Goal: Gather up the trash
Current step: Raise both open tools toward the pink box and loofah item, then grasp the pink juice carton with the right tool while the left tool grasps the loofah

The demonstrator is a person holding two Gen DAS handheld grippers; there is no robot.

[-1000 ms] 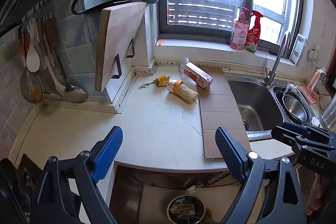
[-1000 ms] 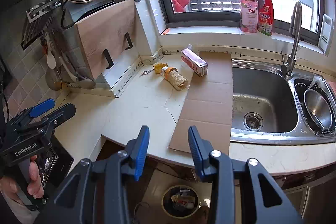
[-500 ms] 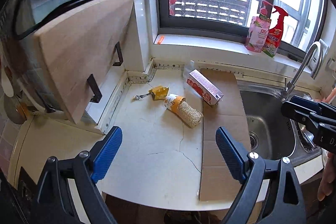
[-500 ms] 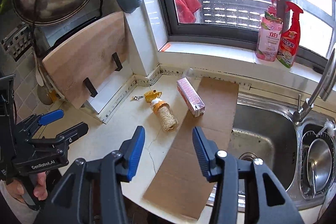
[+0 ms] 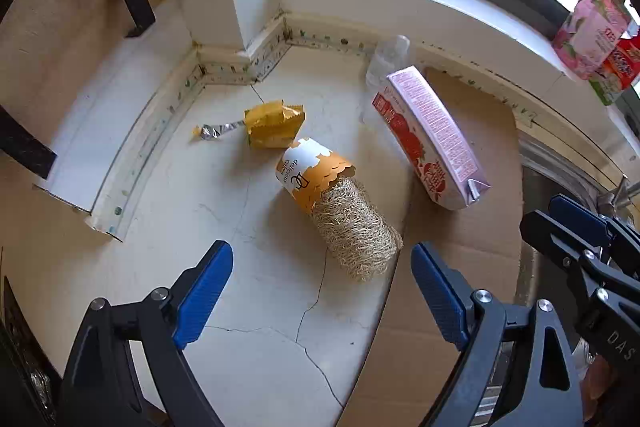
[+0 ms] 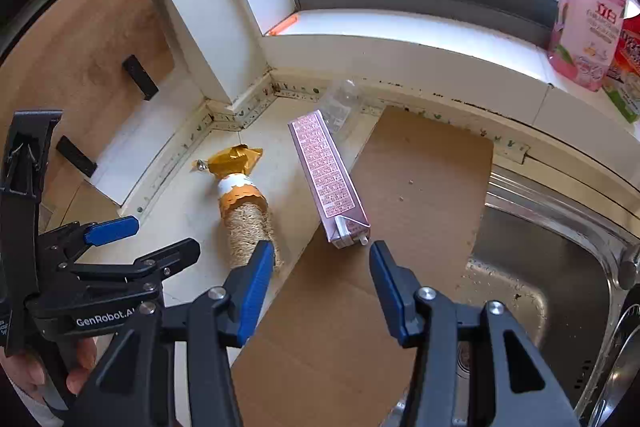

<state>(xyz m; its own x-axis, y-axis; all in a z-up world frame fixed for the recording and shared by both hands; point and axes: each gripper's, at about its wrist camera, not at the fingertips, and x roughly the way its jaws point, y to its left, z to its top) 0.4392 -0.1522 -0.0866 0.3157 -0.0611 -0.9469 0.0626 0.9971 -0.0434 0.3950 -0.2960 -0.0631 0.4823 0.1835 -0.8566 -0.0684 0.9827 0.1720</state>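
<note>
Left wrist view: your left tongs [image 5: 322, 291] now hang steeply over the bench [image 5: 256, 355], where a second ago they looked across the whole kitchen from beyond its front edge, with a waste bin visible below. The jaws stand wide apart, as before, and hold nothing. Just ahead of them, in line with the gap, lies the loofah roll [image 5: 336, 211] in its orange-and-white paper sleeve; beyond it lie the yellow wrapper [image 5: 274, 125] and a twist of foil [image 5: 212, 131]. To the right of the tongs the pink carton [image 5: 432, 139] rests partly on the cardboard sheet [image 5: 472, 227], with a clear plastic bottle [image 5: 386, 61] behind it by the wall. In the right wrist view your right tongs [image 6: 322, 267] have likewise closed in on the bench; their jaws have widened from a narrower setting and are now about half open, empty, with the spout end of the pink carton [image 6: 328, 183] just beyond the gap between them. The loofah roll [image 6: 246, 223] sits just past the left blade. Judged from this, both approaches are nearly complete: each pair of tongs is aligned on one piece of trash, no piece has yet been gripped, and the bin is out of view.
</note>
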